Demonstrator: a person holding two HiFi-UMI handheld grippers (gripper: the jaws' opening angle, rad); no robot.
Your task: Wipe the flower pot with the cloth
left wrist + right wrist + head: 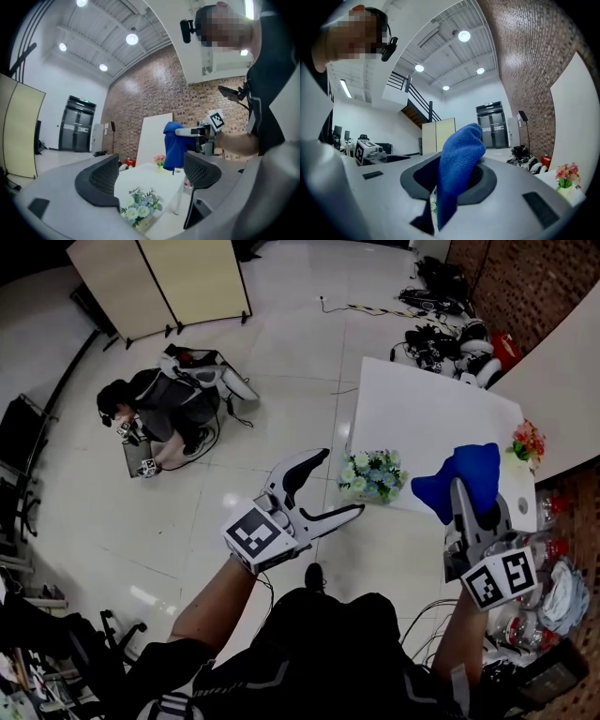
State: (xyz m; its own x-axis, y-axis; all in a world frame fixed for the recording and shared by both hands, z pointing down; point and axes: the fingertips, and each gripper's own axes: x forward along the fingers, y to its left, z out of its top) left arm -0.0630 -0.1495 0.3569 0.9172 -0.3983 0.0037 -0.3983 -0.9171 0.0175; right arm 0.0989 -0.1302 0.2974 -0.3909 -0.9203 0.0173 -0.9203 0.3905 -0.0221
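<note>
With your right gripper [457, 180] clenching the cloth [464, 470] and your left gripper [152, 169] open and empty, you risk toppling the unheld pot [373, 476] off the counter [422, 409] edge.

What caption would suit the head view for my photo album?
Right gripper holding a blue cloth, left gripper open beside the flower pot on a white table.

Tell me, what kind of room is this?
Probably a big lab or workshop hall: a tall brick wall, a high ceiling with round lights, and cables and gear heaped on the shiny floor.
</note>
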